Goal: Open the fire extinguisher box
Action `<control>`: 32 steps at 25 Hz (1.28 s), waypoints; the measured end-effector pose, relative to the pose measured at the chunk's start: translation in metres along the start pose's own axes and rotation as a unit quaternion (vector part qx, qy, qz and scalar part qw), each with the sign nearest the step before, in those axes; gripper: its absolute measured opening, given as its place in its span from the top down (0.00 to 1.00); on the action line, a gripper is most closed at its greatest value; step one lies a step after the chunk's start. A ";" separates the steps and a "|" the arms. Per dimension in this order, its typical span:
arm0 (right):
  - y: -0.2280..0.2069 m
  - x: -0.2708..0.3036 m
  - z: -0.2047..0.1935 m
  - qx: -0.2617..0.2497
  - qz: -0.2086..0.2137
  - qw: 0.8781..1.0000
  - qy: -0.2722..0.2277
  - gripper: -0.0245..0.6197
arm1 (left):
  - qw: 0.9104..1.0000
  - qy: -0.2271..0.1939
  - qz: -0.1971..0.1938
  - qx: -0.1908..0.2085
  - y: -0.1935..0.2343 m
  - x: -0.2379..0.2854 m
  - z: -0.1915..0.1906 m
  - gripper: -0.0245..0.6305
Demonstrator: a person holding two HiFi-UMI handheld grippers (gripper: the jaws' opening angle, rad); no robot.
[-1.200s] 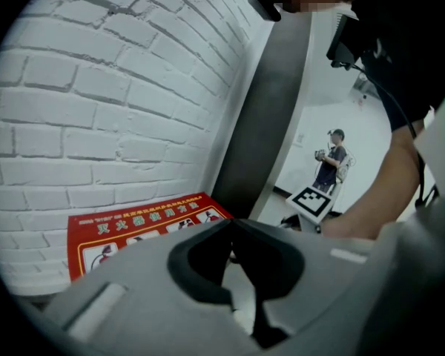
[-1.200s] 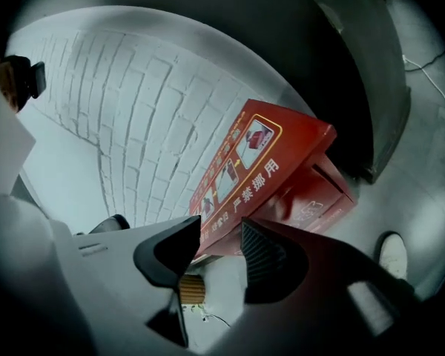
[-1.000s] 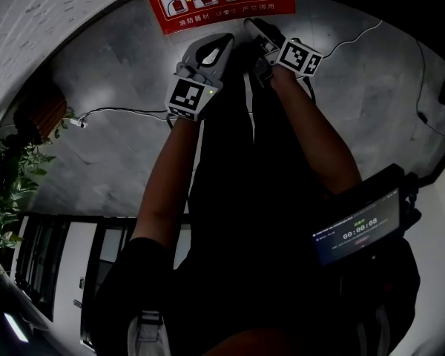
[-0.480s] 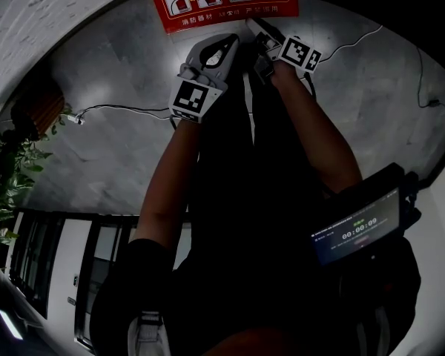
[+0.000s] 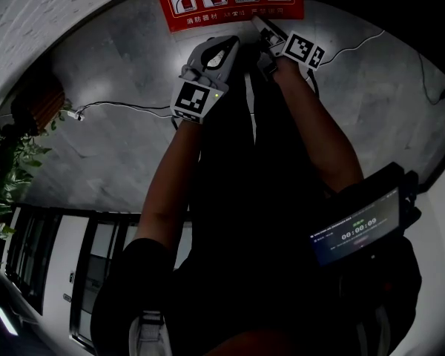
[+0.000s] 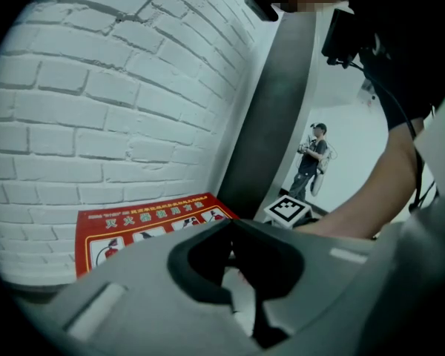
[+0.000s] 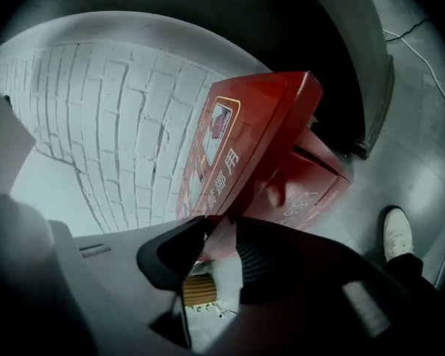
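**Red box lid held ajar at the wall's foot**

The box (image 7: 315, 188) sits on the floor against the brick wall (image 7: 111, 139), its lid (image 7: 237, 132) tilted up off the body. The lid's long side runs along the wall. The right gripper (image 7: 216, 232) is the one at work, its jaws clamped on the lid's near edge towards the right end. The left gripper (image 6: 231, 225) hangs just beside it, short of the lid, jaws together on nothing. Any further swing would likely go up and back towards the bricks, which may limit it. A cable (image 5: 126, 108) trails across the floor to the left, well clear, with a plant (image 5: 4, 176) beyond it.
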State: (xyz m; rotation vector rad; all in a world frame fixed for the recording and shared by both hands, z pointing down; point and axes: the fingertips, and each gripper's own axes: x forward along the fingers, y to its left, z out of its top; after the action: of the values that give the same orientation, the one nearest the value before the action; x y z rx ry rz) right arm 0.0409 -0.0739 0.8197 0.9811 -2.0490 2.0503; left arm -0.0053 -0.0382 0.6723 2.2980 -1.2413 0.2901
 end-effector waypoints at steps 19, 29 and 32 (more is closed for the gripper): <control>0.128 -0.029 0.043 -0.068 0.077 0.994 -0.028 0.80 | 0.998 -0.049 0.023 0.027 0.021 -0.013 0.078 0.96; 0.183 -0.014 0.095 -0.117 0.124 0.983 -0.061 0.83 | 0.996 -0.066 0.049 0.030 0.053 -0.017 0.089 0.96; 0.194 -0.005 0.108 -0.129 0.129 0.981 -0.068 0.83 | 0.995 -0.069 0.054 0.036 0.065 -0.016 0.095 0.96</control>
State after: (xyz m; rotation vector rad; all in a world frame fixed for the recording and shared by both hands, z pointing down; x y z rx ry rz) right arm -0.0084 -0.1917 0.6376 0.8719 -2.5534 1.7985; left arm -0.0734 -0.1063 0.6067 2.3501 -1.4498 0.2199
